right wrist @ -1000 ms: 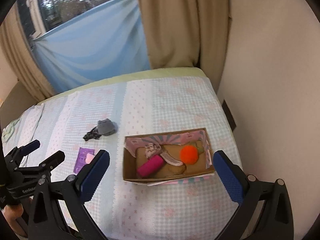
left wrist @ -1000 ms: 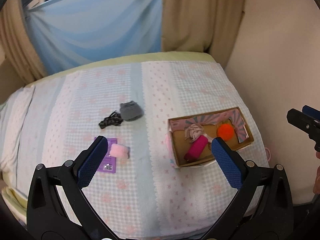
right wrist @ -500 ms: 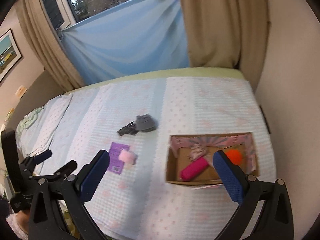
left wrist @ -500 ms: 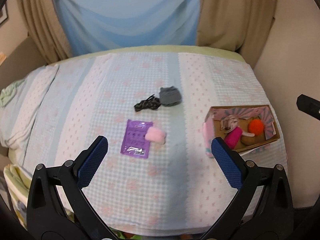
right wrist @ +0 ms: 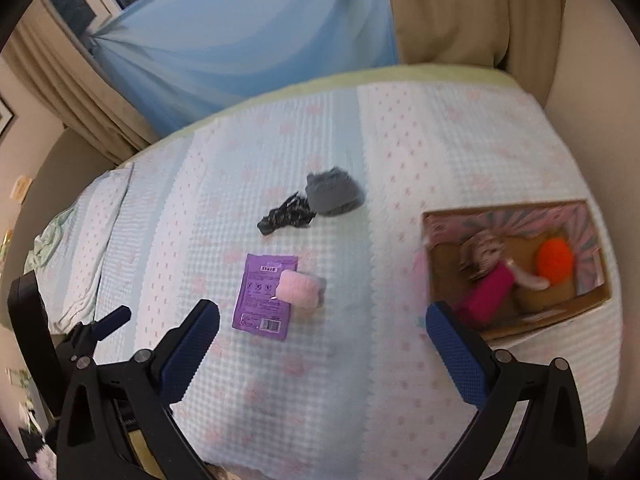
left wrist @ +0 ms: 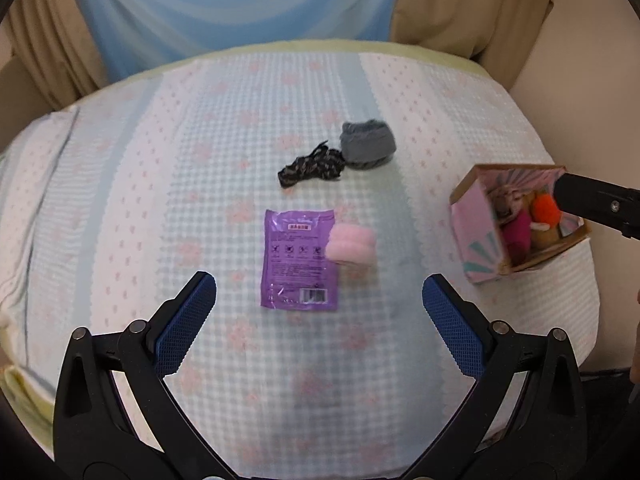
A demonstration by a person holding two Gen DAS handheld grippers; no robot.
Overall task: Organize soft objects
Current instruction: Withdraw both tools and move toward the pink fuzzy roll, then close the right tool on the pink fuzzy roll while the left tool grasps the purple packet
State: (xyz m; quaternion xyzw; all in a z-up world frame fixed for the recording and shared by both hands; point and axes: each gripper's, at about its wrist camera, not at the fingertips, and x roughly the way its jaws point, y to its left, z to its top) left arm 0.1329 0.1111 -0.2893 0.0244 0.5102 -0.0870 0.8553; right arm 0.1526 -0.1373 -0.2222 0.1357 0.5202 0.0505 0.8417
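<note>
A pink fluffy roll (left wrist: 351, 245) lies on the bed, overlapping the right edge of a purple packet (left wrist: 298, 259). Behind them lie a black patterned tie (left wrist: 311, 165) and a grey soft pouch (left wrist: 367, 144). A cardboard box (left wrist: 476, 236) at the right holds an orange pompom (left wrist: 543, 208), a magenta roll (left wrist: 517, 232) and a pale scrunchie. My left gripper (left wrist: 320, 320) is open and empty, just in front of the packet. My right gripper (right wrist: 322, 350) is open and empty, between the pink roll (right wrist: 299, 289) and the box (right wrist: 592, 304).
The bed has a pale blue and pink quilt (left wrist: 200, 140). A blue sheet (left wrist: 240, 4) and beige curtains (left wrist: 460, 4) hang behind. A wall (right wrist: 600, 80) runs close along the right side of the bed. The right gripper's finger shows at the left view's right edge (left wrist: 596, 204).
Both grippers have swung left and moved closer to the bed. The packet and pink roll now sit centred in the left wrist view; the box has shifted to the right edge.
</note>
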